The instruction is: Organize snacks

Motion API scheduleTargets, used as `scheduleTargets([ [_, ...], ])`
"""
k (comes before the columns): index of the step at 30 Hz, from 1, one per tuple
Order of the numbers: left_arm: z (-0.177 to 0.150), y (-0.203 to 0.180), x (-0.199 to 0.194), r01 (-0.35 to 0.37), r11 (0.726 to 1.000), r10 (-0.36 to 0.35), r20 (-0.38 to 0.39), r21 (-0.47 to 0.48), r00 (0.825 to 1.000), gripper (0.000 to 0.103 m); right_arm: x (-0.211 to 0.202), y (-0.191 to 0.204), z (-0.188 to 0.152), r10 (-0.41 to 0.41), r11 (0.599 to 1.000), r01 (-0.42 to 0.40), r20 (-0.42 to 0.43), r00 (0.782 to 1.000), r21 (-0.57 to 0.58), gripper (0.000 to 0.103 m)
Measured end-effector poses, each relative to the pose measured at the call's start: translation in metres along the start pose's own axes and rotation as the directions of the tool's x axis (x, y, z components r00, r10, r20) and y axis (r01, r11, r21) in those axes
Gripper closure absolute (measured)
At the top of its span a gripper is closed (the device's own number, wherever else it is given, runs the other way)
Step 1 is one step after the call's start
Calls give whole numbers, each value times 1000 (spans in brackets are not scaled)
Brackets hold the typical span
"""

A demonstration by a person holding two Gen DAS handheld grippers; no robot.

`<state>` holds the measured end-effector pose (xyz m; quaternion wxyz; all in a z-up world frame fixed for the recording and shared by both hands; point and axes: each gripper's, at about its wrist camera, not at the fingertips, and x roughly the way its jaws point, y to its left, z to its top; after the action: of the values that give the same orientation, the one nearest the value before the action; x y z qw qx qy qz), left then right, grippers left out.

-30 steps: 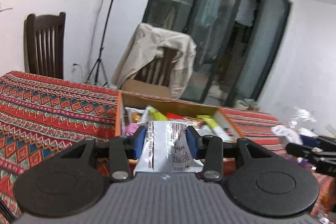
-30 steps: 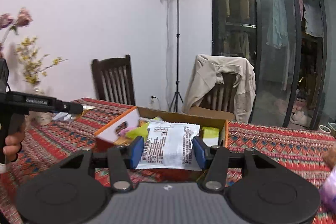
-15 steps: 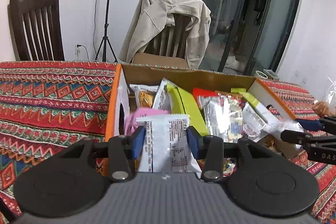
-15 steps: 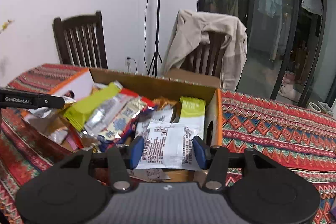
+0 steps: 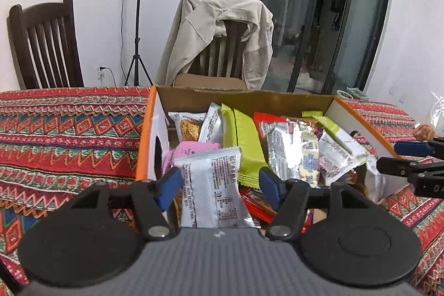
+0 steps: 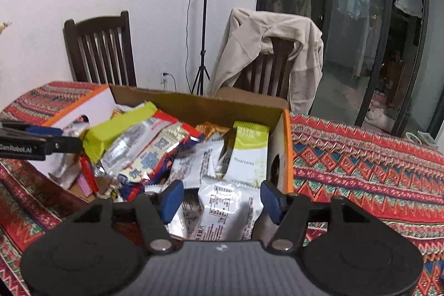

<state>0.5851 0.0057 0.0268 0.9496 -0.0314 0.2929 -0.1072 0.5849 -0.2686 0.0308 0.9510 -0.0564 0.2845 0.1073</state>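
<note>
A cardboard box with an orange rim [image 5: 145,135] [image 6: 287,143] stands on the table, packed with several snack packets. In the left wrist view, my left gripper [image 5: 219,185] hangs over the box's near left corner. Its jaws are opening, and a white printed packet [image 5: 216,201] lies loose between them, with a gap at the right pad. In the right wrist view, my right gripper [image 6: 222,199] is over the near right corner, jaws opening too. A second white packet [image 6: 227,210] rests between its pads, unpressed. Each gripper shows at the edge of the other's view [image 5: 388,154] [image 6: 69,138].
A red patterned cloth [image 5: 69,129] covers the table around the box. Behind it are a dark wooden chair [image 5: 44,46], a chair draped with a beige jacket [image 5: 219,32], a light-stand tripod [image 5: 136,46] and glass doors [image 6: 360,32]. A hand [image 5: 423,131] shows at the right.
Both grippers came forward and down over the box. Their jaws have widened, and the two white packets they were pinching now sit loose in the box.
</note>
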Motion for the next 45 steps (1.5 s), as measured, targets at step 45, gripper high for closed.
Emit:
scheduleTargets([
  [45,-247,-84,-409,-16,1000,16,292,0,956,6,-402,101,-213,86,995,-98,317,944,23,20],
])
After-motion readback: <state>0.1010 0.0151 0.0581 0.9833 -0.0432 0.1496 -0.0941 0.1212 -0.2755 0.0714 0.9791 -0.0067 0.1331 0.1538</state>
